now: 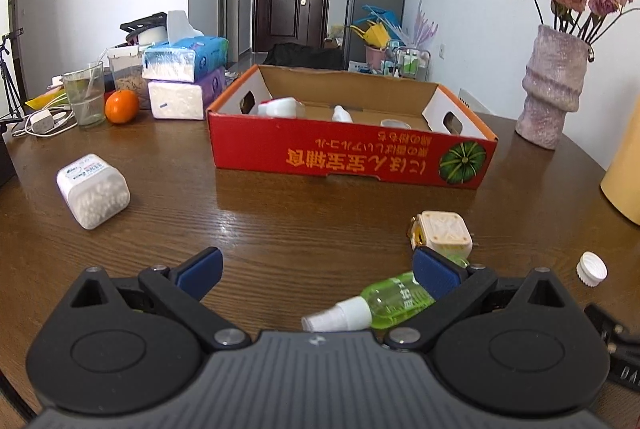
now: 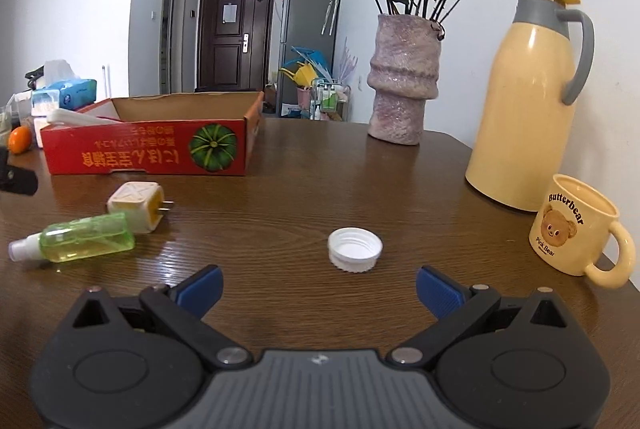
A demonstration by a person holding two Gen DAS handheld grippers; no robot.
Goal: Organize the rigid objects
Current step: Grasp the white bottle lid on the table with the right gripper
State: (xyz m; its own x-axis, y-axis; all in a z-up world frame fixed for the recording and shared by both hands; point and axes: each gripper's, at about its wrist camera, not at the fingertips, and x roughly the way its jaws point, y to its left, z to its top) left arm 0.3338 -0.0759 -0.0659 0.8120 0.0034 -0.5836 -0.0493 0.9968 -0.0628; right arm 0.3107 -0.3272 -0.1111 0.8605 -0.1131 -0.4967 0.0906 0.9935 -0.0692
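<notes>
Four loose items: on brown wooden table (image 2: 320,181), all outside the box
Green spray bottle: translucent green plastic spray bottle with white nozzle (image 2: 76,237), lying on its side, nozzle pointing left in right wrist view; in left wrist view (image 1: 376,303) partly behind that gripper's right blue pad
Plug adapter: cream square plug adapter with yellow face and metal prongs (image 2: 138,205), just behind the bottle, looks touching its far end; prongs point right in right wrist view
White cap: white ribbed plastic screw cap (image 2: 355,249), open side up, alone mid-table, straight ahead of right gripper, between its fingers' line but not touched
White jar: white rounded-square plastic container of white pellets (image 1: 93,191), on its side, far left, well apart from the rest
Box: red cardboard tray box with green pumpkin print (image 1: 352,149), back of table; some white items inside, too small to identify
Left gripper: black with blue pads (image 1: 318,275), spread wide, holding nothing, low over table
Right gripper: same build (image 2: 319,289), spread wide, holding nothing
Surroundings: pink textured ceramic vase with dried roses (image 2: 404,85); cream thermos jug with grey handle (image 2: 528,101); cream bear-print mug (image 2: 576,229); orange fruit (image 1: 121,106); stacked tissue packs (image 1: 184,77); clear drinking glass (image 1: 85,93)
</notes>
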